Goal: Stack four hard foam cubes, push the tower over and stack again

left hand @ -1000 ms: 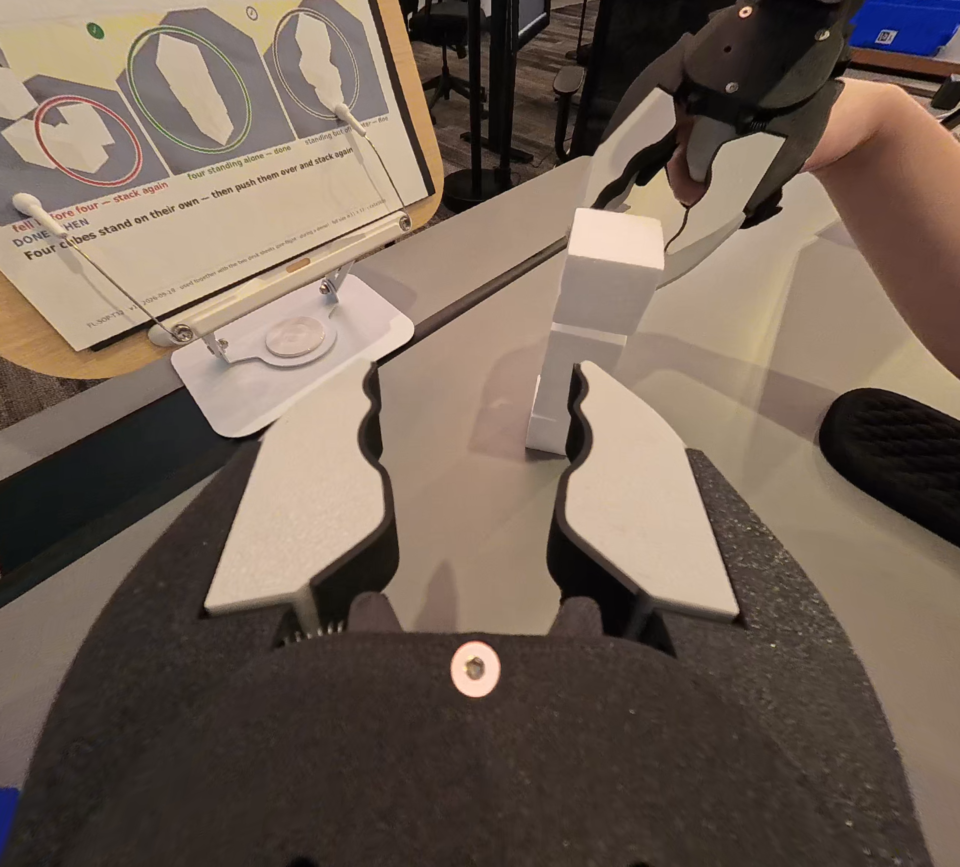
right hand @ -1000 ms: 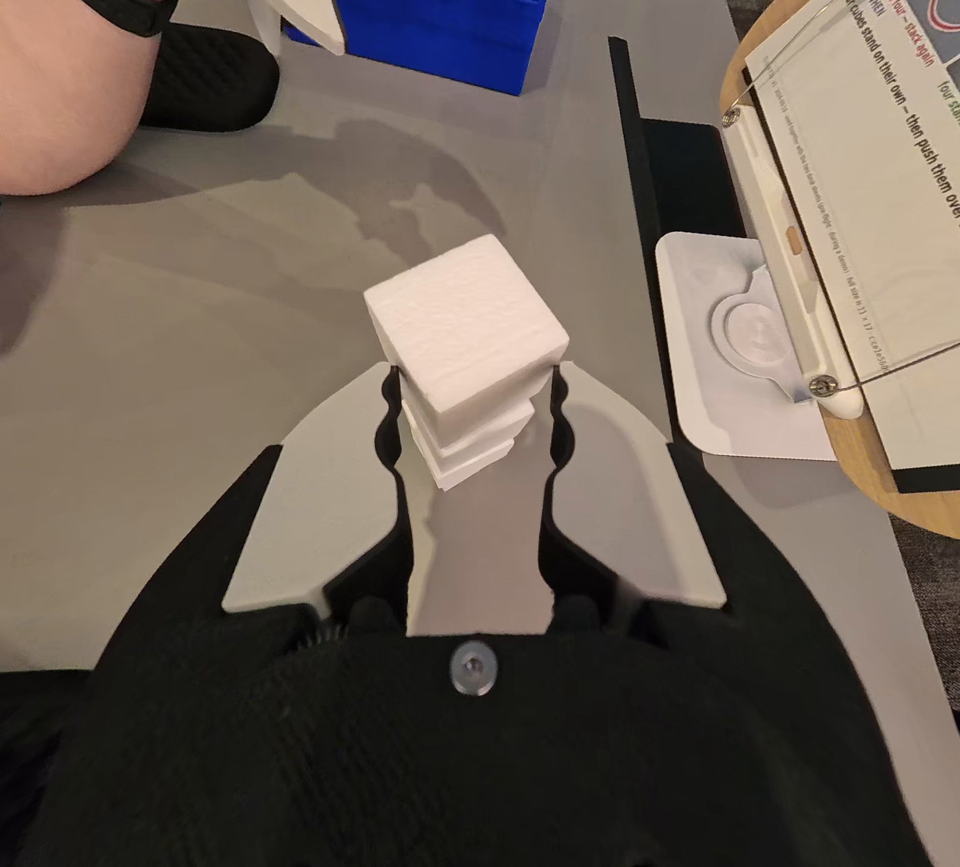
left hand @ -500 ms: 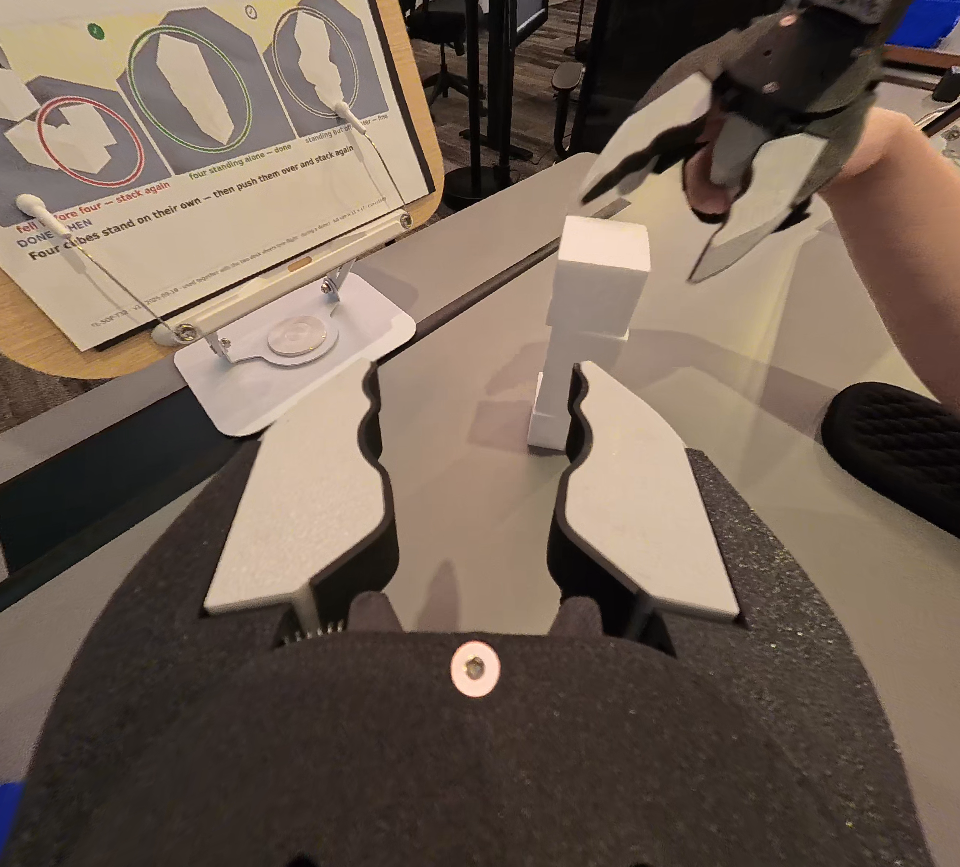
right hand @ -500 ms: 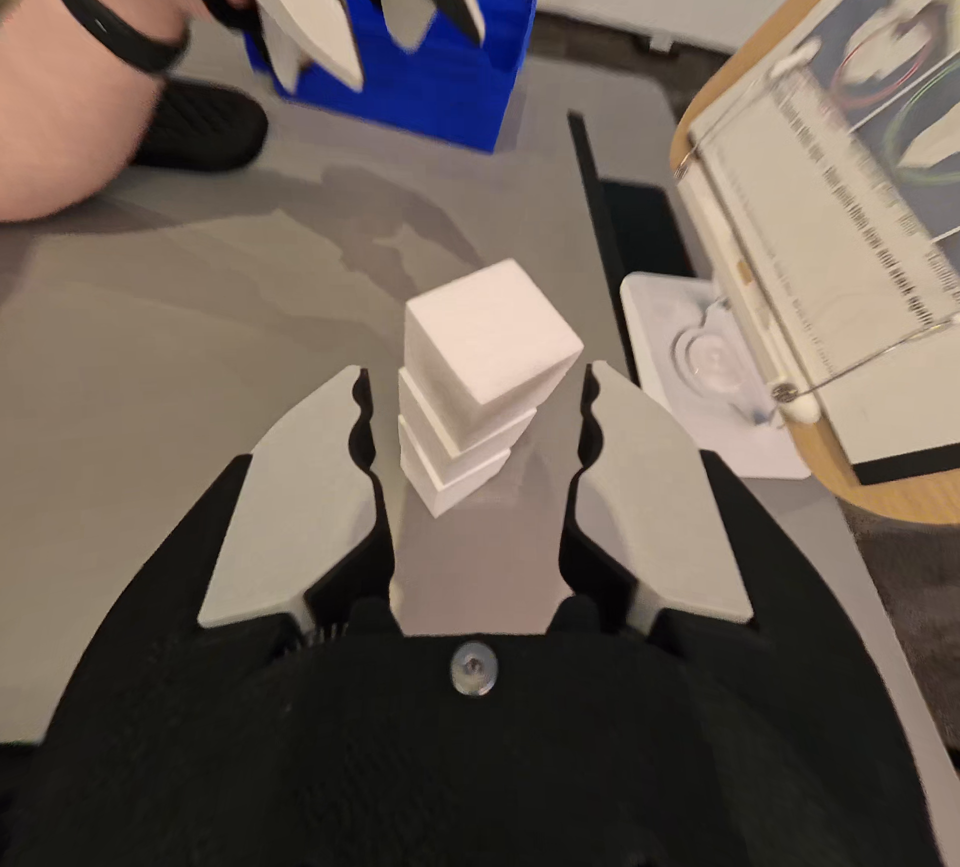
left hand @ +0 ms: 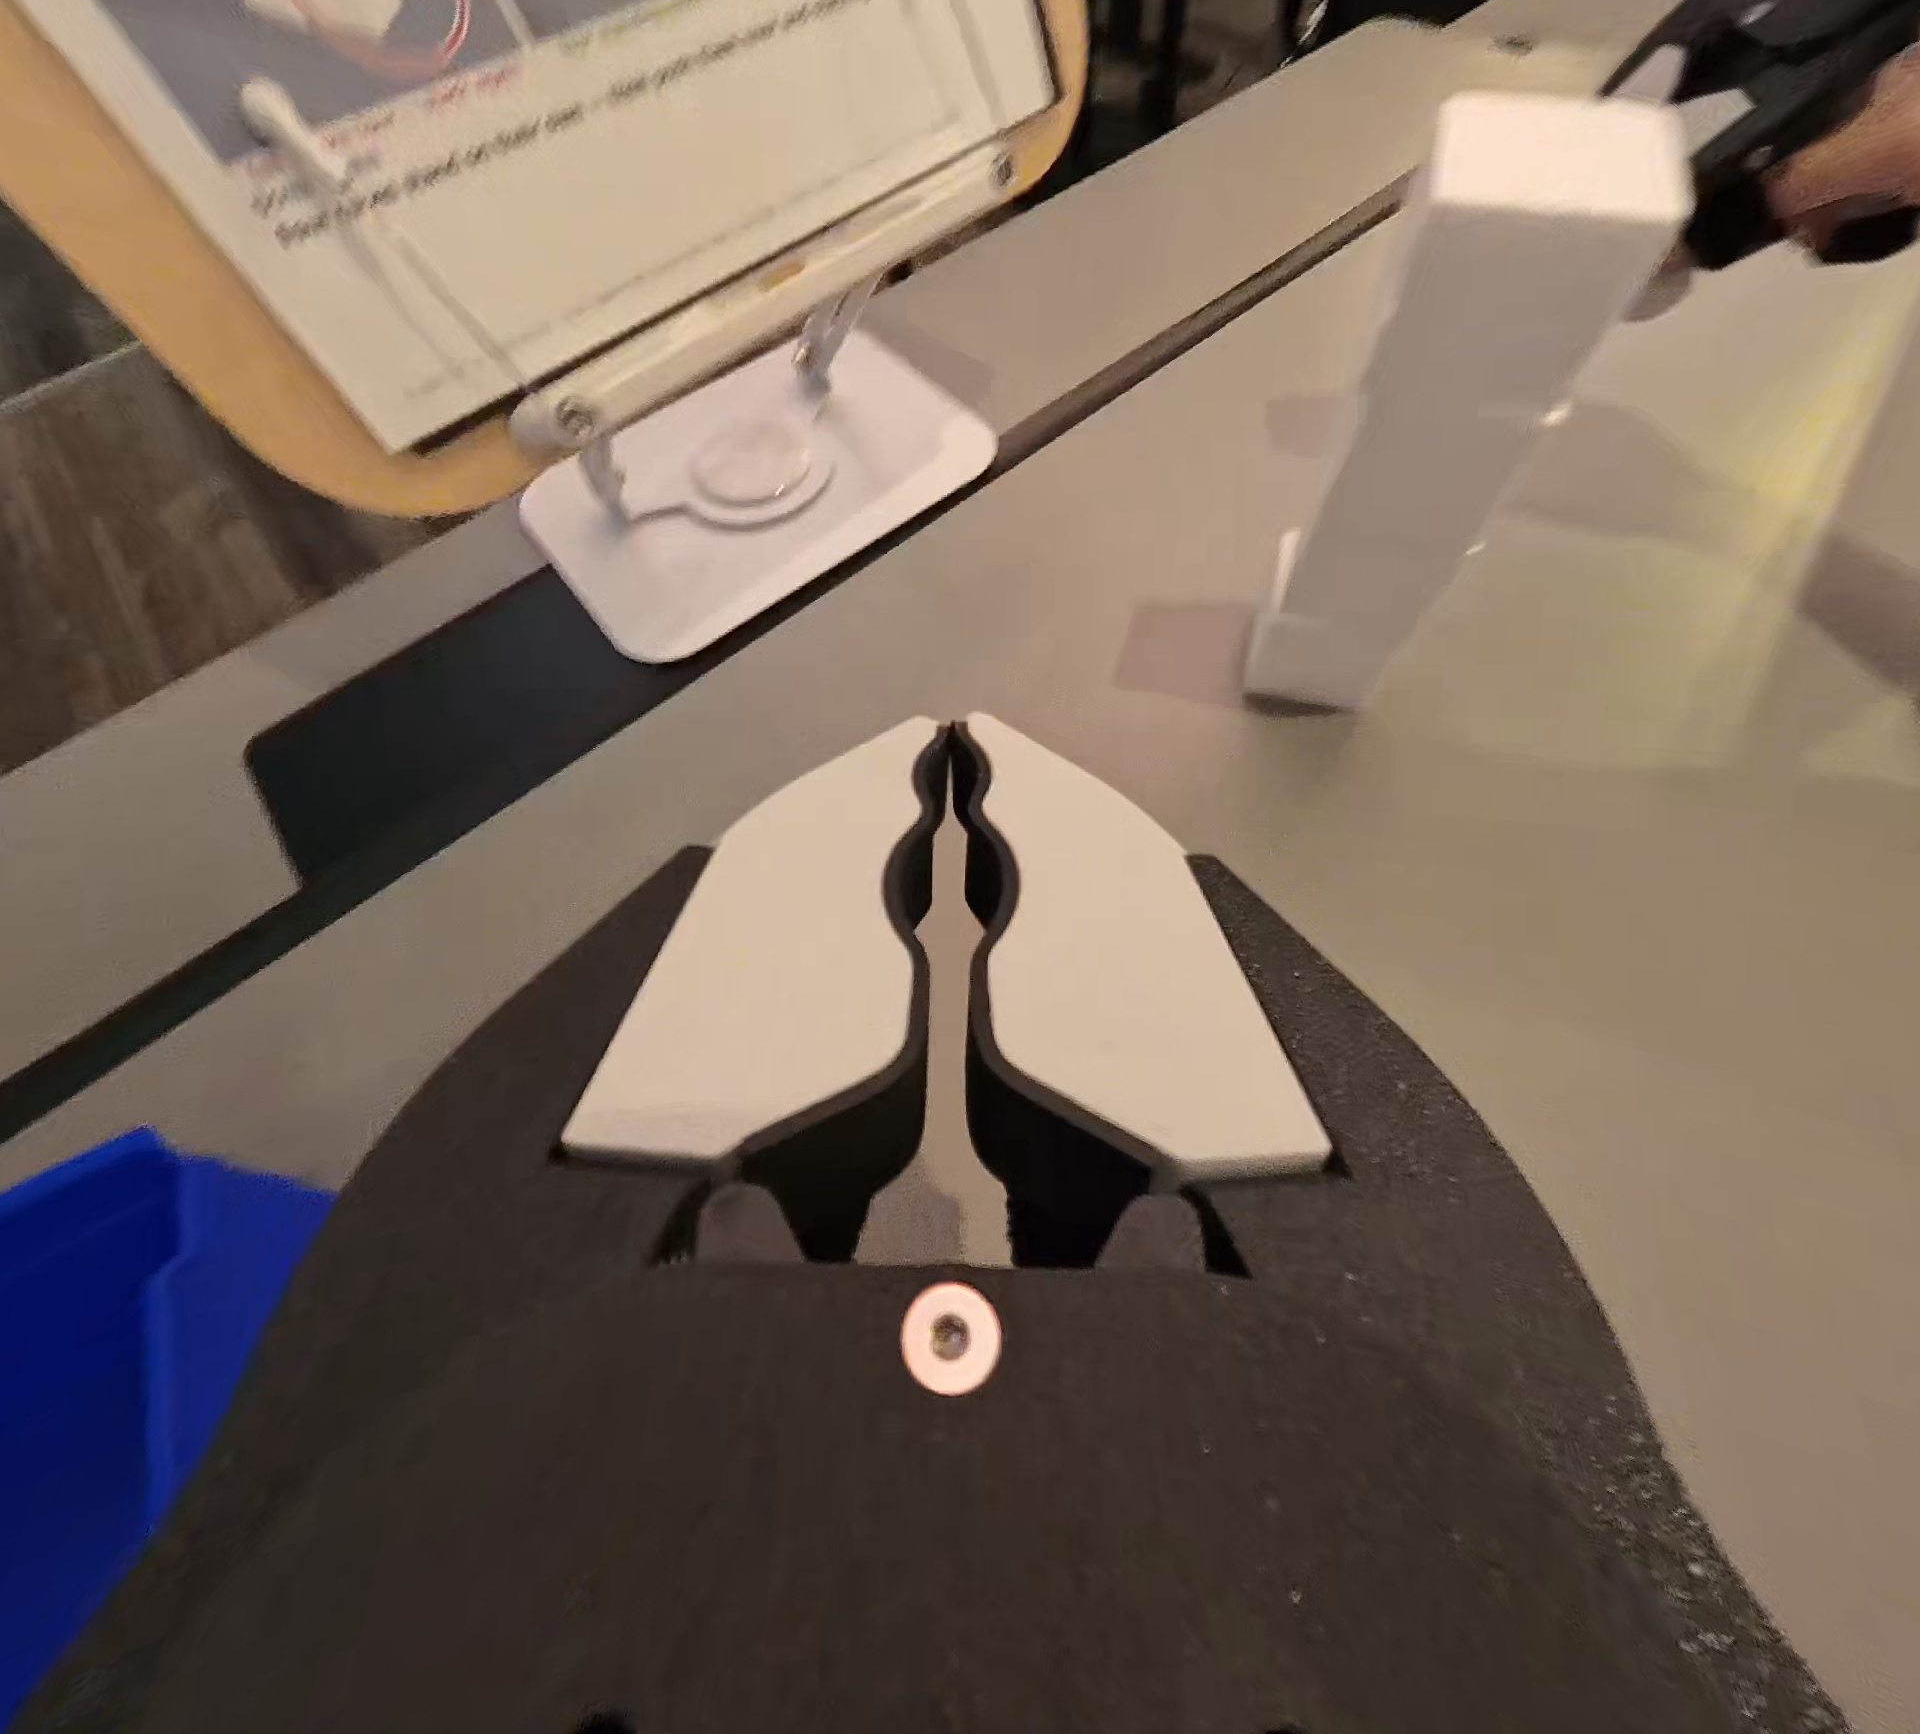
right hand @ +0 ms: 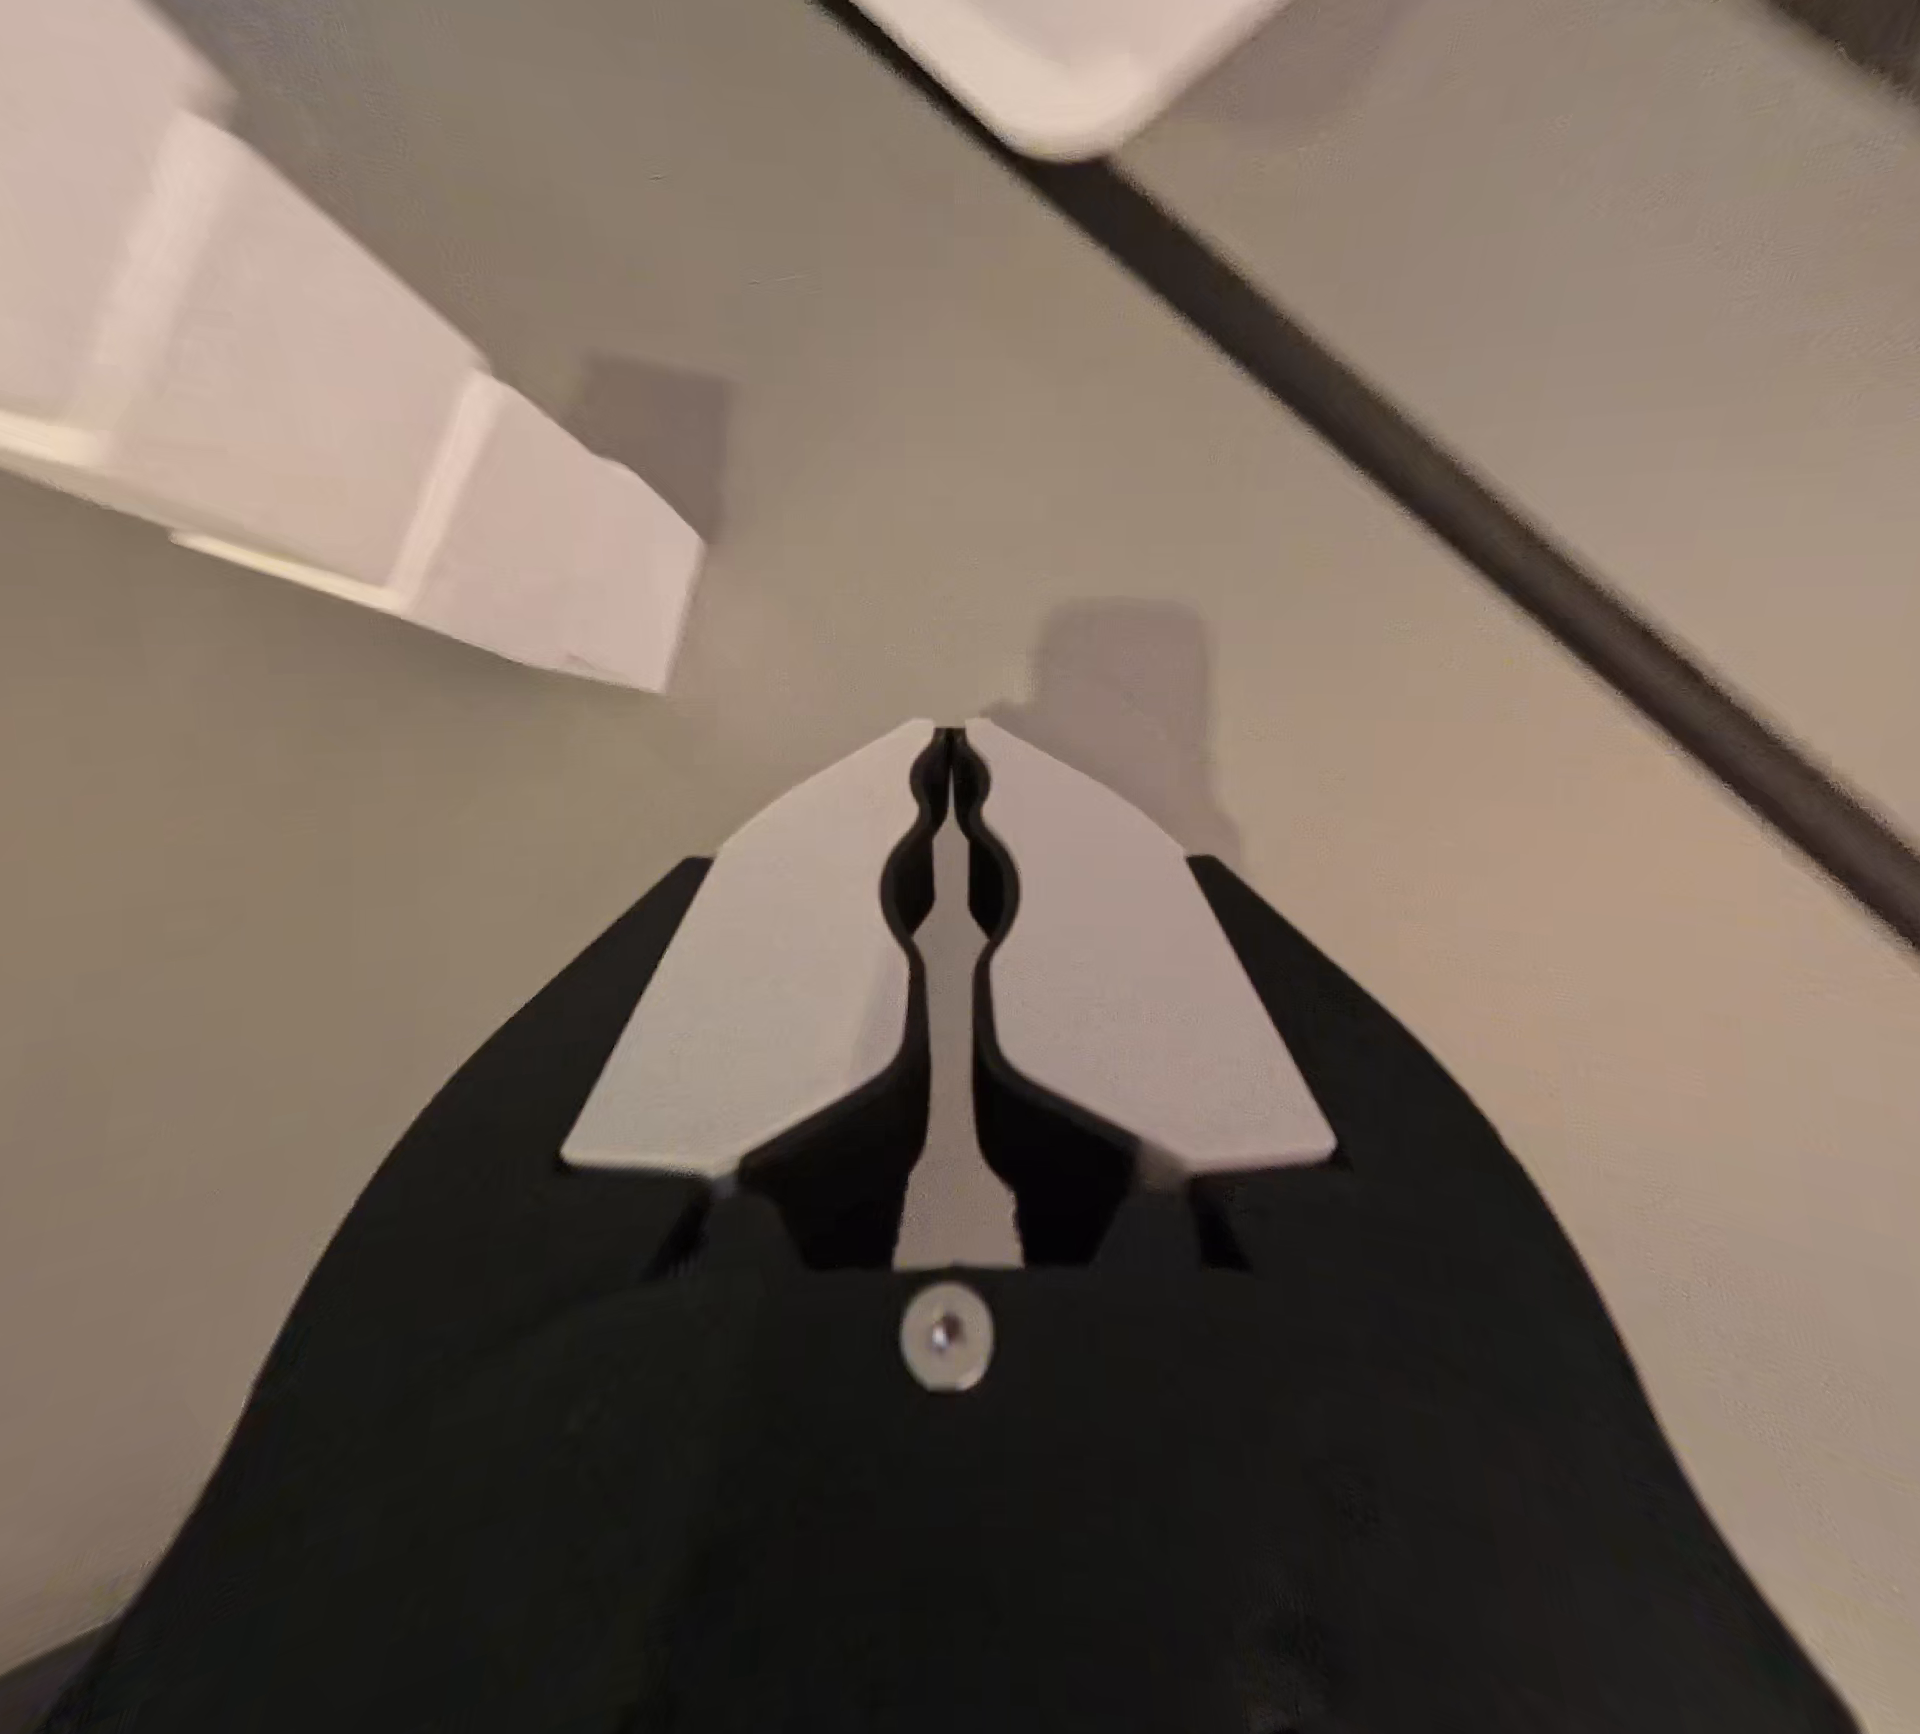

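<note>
white foam cube tower (left hand: 1455, 417) standing on grey table (left hand: 1299, 1009), left gripper (left hand: 952, 728) pressed together, right gripper (right hand: 952, 730) pressed together, blue bin (left hand: 94, 1352) contents hidden

The tower of hard foam cubes (left hand: 1455, 396) is plain white with no pattern, standing on a smooth pale grey table top (left hand: 1351, 1009) crossed by a black strip (left hand: 436, 749). Each hand-held gripper, left (left hand: 951, 728) and right (right hand: 951, 730), has light grey finger plates on a speckled black foam body. The rounded board (left hand: 125, 271) is tan wood on a white base plate (left hand: 769, 510), and the plastic bin (left hand: 114, 1372) is bright blue.
</note>
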{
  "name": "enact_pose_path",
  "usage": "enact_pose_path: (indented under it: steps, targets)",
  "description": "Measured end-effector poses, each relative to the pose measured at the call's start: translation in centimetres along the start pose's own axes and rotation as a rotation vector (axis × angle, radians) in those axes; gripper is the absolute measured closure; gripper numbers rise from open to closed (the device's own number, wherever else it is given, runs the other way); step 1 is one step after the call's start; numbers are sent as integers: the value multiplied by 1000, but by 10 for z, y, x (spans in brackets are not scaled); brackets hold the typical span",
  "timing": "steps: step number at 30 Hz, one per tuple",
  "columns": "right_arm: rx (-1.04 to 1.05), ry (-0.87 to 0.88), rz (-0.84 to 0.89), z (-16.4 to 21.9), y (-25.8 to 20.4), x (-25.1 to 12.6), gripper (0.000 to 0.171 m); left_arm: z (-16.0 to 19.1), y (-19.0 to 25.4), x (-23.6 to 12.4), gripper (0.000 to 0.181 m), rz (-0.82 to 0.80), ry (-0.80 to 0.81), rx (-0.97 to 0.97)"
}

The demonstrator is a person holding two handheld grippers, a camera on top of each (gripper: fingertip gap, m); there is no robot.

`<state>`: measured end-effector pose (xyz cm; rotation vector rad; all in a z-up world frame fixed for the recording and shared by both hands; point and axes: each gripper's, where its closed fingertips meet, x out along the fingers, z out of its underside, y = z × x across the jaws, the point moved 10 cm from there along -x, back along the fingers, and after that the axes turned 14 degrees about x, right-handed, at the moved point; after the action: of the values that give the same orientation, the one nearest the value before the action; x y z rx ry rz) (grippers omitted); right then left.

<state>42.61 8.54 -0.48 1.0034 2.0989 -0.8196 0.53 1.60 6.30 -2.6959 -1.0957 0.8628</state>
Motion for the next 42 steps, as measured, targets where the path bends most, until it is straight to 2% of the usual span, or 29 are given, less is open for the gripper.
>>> enact_pose_path:
  steps: [5, 14, 21, 27, 29, 33, 42]
  targets:
    - [183, -218, 133, 15, 11, 27, 170, 13, -12, -4, 181, -49, -34, -41]
    - [329, -150, 102, 4, -6, 40, 170, 24, -23, -14, 181, -81, -70, -90]
    - [182, -162, -18, -14, -62, 59, 170, 19, -17, -6, 181, -86, -124, -32]
    - [-9, -87, -146, -30, -129, 43, 170, 11, -17, -15, 181, -68, -28, -123]
    - [-63, -68, -109, -31, -141, 35, 170, 10, -19, -23, 181, -76, 0, -139]
    - [-132, -30, -99, -32, -153, 19, 170, 11, -22, -42, 171, -141, -13, -137]
    - [-255, 45, -51, -31, -141, -2, 170, -7, -11, -78, 160, -187, 80, -89]
